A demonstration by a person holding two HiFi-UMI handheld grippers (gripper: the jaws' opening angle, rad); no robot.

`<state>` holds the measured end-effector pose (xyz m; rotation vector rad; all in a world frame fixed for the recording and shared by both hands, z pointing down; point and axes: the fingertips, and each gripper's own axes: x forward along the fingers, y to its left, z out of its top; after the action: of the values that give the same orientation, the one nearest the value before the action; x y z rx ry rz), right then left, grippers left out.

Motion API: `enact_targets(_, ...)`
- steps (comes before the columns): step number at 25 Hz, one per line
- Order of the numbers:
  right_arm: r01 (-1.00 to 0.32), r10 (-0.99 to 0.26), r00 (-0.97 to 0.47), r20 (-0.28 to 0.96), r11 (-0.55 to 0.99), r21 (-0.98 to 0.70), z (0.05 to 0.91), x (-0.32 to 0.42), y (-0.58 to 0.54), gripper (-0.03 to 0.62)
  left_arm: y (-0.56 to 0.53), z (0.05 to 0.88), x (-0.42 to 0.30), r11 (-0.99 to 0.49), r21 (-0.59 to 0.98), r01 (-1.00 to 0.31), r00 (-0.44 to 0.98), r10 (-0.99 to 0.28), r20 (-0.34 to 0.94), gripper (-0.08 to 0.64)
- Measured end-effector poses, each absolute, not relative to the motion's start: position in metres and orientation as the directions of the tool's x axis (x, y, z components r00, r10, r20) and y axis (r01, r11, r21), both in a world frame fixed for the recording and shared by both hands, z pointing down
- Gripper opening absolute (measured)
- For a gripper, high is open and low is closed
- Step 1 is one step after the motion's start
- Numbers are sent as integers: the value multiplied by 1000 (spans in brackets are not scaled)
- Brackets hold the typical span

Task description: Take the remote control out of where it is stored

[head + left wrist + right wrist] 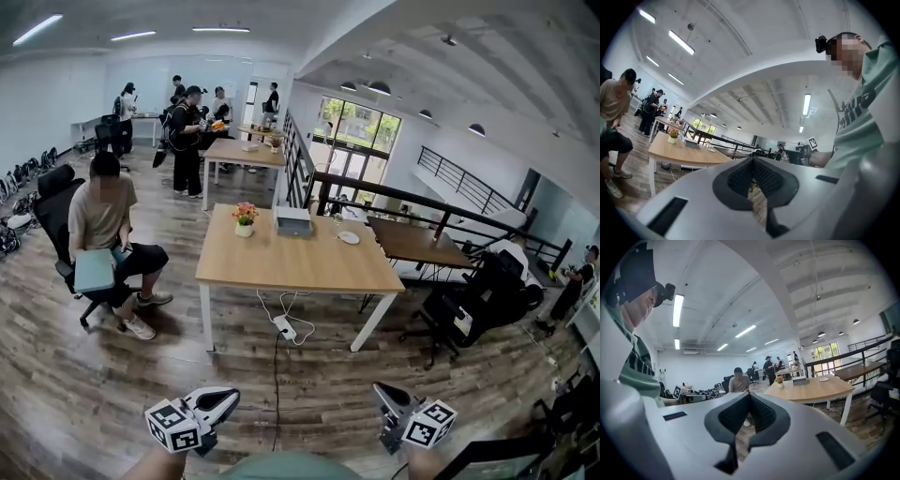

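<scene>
Left tongs (225, 401) and right tongs (384, 394), ribbed dark pads (764, 414) pressed together, grip nothing; rectangular wooden table (281, 267) beyond

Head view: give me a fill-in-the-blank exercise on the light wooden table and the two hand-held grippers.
In the head view, the small white pot of flowers stands on the light wooden table, to the ____ of the grey box.
The white power strip lies on the wooden ____ beneath that table.
The left hand-held gripper and the right hand-held gripper both hold ____ between their jaws.
Missing words: left, floor, nothing.
</scene>
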<state>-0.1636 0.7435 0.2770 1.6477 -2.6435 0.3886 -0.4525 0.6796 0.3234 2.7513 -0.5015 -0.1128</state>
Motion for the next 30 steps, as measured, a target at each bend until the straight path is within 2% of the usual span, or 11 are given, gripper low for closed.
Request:
enact_targets(10, -849, -834, -526, 167, 502, -165, 259, -215, 673, 5, 666, 352, -483, -861, 370, -348, 930, -367, 21, 5)
enact_targets(18, -755, -745, -653, 140, 622, -209, 282, -214, 614, 5, 649, 359, -490, -792, 362, -492, 862, -502, 73, 5)
enact_targets(24, -689, -691, -718, 83, 691, -218, 280, -161, 562, 5, 620, 353, -444, -731, 345, -588, 798, -593, 104, 4)
enact_targets(30, -673, -681, -731, 38, 710, -208, 279, -60, 506, 5, 571, 338, -328, -756, 317, -573, 811, -580, 80, 4)
